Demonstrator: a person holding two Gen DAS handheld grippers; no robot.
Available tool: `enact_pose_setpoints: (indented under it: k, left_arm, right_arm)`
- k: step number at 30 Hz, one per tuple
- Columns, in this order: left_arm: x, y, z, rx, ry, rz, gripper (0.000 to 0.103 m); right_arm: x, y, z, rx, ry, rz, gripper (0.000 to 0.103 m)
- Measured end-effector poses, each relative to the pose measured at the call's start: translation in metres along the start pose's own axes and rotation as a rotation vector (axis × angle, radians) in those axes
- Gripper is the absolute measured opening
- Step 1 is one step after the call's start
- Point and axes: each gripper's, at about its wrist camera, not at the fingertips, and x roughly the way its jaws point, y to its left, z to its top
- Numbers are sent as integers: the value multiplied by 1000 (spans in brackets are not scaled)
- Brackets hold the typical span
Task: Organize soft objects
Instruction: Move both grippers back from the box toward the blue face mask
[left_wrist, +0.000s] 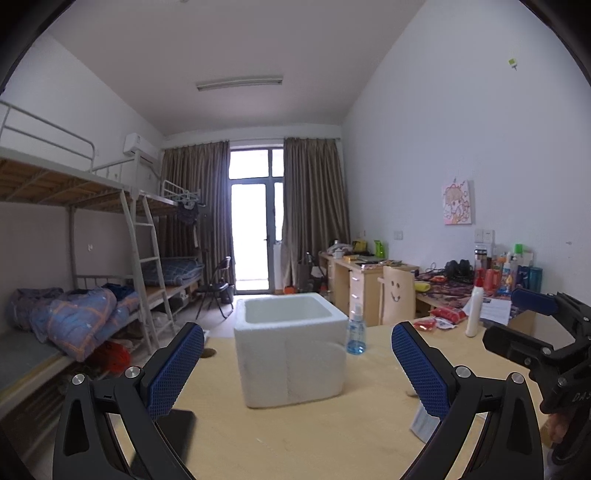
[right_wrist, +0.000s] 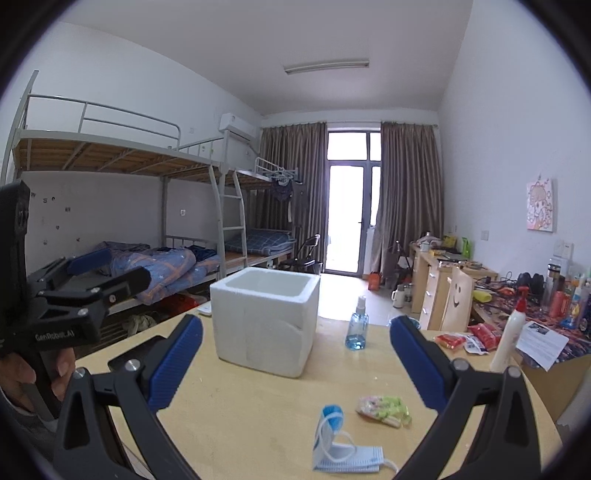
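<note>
A white foam box (left_wrist: 290, 349) stands open-topped on the wooden table (left_wrist: 295, 443); it also shows in the right wrist view (right_wrist: 266, 319). A blue face mask (right_wrist: 341, 448) lies near the front of the table, with a pink and green packet (right_wrist: 384, 410) beside it; a corner of the mask shows in the left wrist view (left_wrist: 424, 424). My left gripper (left_wrist: 297, 369) is open and empty, in front of the box. My right gripper (right_wrist: 295, 363) is open and empty, above the mask and packet.
A blue spray bottle (right_wrist: 357, 326) stands right of the box. A white bottle (right_wrist: 509, 334), red packets (right_wrist: 469, 338) and a paper (right_wrist: 543, 341) lie at the right. A dark flat object (left_wrist: 177, 439) lies at the table's left. Bunk beds (right_wrist: 147, 206) stand left, a cluttered desk (right_wrist: 454, 266) right.
</note>
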Motion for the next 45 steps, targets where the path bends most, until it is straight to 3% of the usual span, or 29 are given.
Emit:
enact_pose_setpoints:
  k: [10, 27, 45]
  left_arm:
    - [-28, -14, -39, 30, -32, -13, 102]
    - [-44, -31, -70, 19, 60, -76, 102]
    - [-18, -79, -77, 29, 190, -216, 102]
  right_arm:
    - [-29, -1, -42, 6, -30, -83, 103]
    - [-68, 5, -80, 38, 4, -125, 103]
    - [-93, -21, -90, 88, 34, -242, 103]
